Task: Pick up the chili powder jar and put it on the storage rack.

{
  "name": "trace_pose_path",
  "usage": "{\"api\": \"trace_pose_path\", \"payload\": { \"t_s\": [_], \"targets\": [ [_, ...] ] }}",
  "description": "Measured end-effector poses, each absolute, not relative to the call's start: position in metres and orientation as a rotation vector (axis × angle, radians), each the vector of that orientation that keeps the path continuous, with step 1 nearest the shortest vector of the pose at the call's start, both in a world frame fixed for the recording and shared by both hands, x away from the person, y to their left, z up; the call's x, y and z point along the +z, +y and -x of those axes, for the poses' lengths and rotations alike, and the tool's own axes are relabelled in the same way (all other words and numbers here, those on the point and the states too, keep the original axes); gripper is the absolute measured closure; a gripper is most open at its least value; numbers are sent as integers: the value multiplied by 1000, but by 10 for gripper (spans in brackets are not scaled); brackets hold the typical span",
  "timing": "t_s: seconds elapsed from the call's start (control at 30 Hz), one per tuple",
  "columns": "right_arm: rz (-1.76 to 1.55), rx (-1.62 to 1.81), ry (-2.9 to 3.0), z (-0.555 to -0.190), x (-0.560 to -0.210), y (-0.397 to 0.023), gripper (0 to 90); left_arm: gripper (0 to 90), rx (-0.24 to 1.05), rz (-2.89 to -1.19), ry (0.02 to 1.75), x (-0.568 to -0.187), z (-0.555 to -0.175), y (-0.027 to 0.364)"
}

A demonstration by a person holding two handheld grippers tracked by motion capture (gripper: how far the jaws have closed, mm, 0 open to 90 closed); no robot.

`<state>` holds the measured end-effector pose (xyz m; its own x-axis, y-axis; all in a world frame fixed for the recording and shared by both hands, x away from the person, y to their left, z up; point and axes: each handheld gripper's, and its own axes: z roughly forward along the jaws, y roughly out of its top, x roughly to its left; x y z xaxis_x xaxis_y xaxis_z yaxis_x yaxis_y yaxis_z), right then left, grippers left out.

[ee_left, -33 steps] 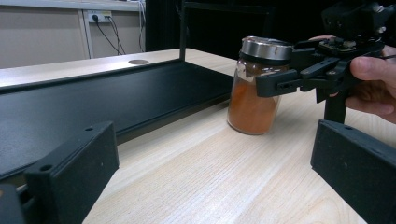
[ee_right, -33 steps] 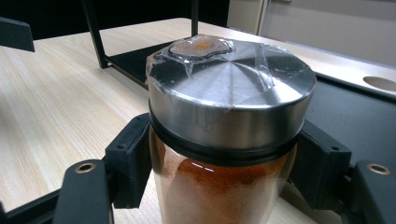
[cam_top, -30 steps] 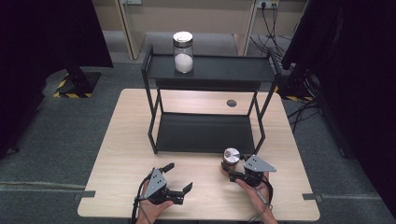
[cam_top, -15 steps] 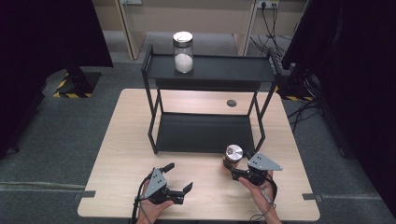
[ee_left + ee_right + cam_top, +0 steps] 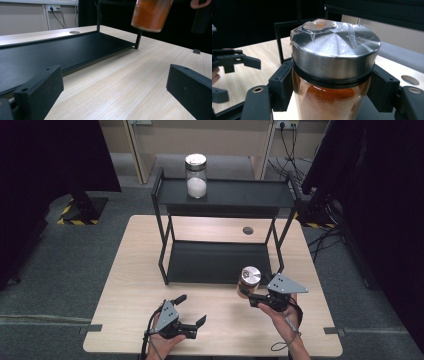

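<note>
Jar of orange powder (image 5: 248, 280) now clear of the table (image 5: 130, 285), where half a second ago it stood lower and closer to the board; seen from the left gripper view as hanging free above the wood, base unsupported. Steel lid (image 5: 335, 37) in place, with a scrap of clear tape across its top. Clamped just under the lid by the right gripper (image 5: 254, 299), jaws tight against the glass on both sides, upright with no visible tilt. Positioned in front of the black shelf (image 5: 220, 262), near its right front leg, not yet over either tier. Judged as a lift under way, likely bound for the shelf, where a second jar of white powder (image 5: 196, 175) already stands on the upper tier. Left gripper (image 5: 186, 320) low at the table's near edge, unmoved from the earlier frames, jaws apart and holding nothing. Clearance past the shelf leg worth watching.
</note>
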<state>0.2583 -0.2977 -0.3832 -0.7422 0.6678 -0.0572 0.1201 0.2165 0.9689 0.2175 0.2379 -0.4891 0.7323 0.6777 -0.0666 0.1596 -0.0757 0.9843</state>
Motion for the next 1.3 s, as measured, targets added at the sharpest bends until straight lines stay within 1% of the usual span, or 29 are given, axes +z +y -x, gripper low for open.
{"api": "trace_pose_path", "payload": {
  "t_s": [0.53,1.3],
  "targets": [
    [-632,1562,2048,-271,-319,-290,310,4,488,-1621,691,-489,-218,239],
    [-574,1581,2055,-298,-246,-285,310,4,484,-1620,692,-490,-218,239]
  ]
}}
